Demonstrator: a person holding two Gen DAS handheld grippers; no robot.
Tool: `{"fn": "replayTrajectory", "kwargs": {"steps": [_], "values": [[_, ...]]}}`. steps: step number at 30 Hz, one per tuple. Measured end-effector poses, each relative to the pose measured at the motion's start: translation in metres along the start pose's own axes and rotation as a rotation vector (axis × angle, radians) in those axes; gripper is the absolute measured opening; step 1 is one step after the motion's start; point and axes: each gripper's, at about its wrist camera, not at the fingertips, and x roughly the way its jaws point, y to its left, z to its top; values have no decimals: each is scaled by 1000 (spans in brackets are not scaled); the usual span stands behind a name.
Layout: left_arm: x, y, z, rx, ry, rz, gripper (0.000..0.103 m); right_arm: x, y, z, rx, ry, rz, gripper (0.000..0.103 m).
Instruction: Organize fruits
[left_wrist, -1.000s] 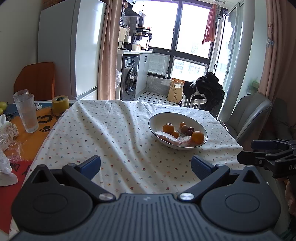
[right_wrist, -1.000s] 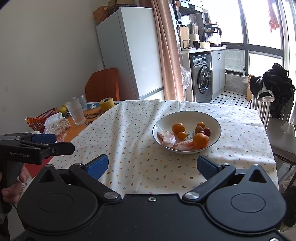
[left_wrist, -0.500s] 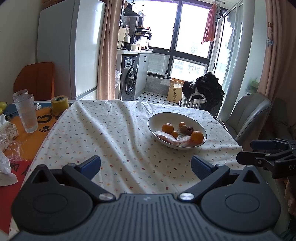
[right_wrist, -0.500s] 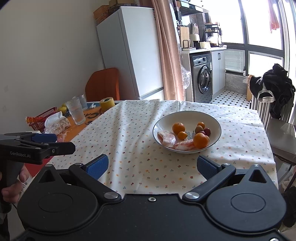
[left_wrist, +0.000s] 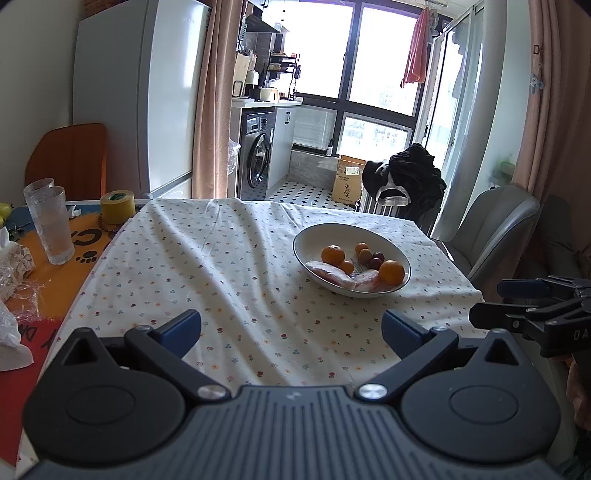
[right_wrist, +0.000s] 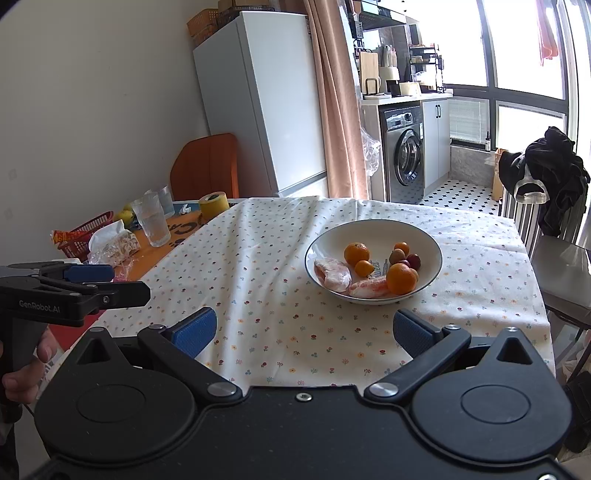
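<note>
Right wrist view: the right gripper (right_wrist: 303, 328) has its jaws wide apart and empty, at the near table edge, well short of the bowl (right_wrist: 373, 299). The left gripper (left_wrist: 291, 332) is likewise spread and holds nothing. The fruit lies in the bowl on the cloth (right_wrist: 258, 258): oranges (right_wrist: 400, 277), smaller round fruits, and two wrapped pink pieces (right_wrist: 332, 274). I judge the oranges light, firm and apt to roll, best pinched across the middle; the wrapped pieces look soft and slippery. Only the right view shows a red basket (right_wrist: 79, 236) beyond the glass (right_wrist: 151, 221); only the left shows a grey chair (left_wrist: 495, 229).
</note>
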Motion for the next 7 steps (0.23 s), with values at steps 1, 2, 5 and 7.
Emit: {"fn": "replayTrajectory", "kwargs": {"steps": [1, 2, 5, 7], "values": [[0, -1, 0, 2, -2, 0, 103, 0, 0, 0, 0, 1, 0, 103], [0, -2, -1, 3, -3, 0, 103, 0, -1, -1, 1, 2, -1, 103], [0, -3, -1, 3, -1, -2, 103, 1, -2, -1, 2, 4, -2, 103], [0, -3, -1, 3, 0, -2, 103, 1, -2, -2, 2, 6, -3, 103]]}}
